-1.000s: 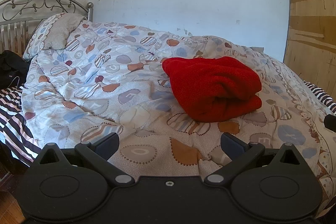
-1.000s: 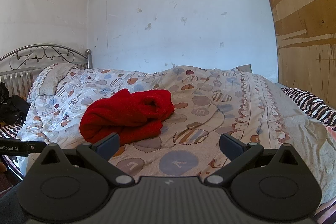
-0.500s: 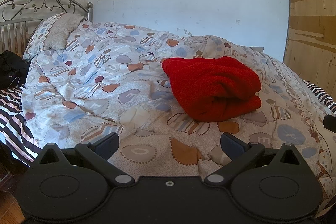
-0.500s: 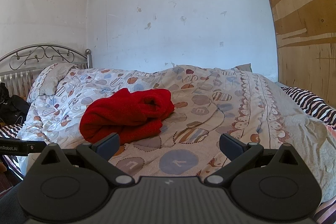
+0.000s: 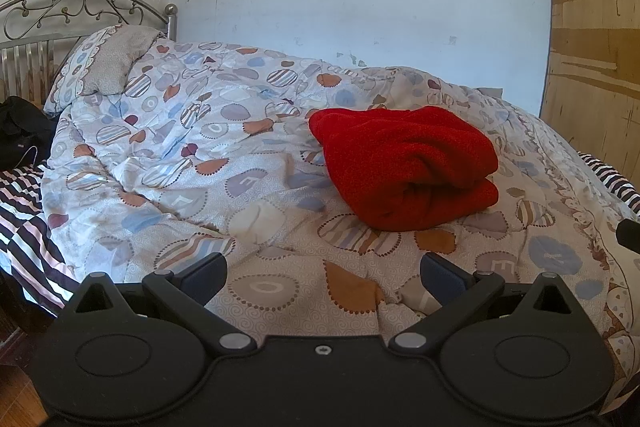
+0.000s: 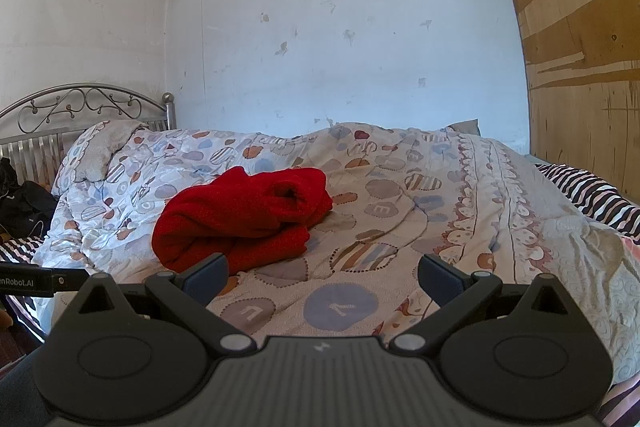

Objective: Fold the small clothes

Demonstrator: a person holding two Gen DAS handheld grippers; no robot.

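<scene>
So the red fleece garment [image 5: 404,167] sits folded in a bundle on the patterned quilt [image 5: 248,187], centre-right of the left view. Left tool [image 5: 323,273] and right tool [image 6: 322,275] both hang released, empty, near the bed edge, so probably finished.
</scene>
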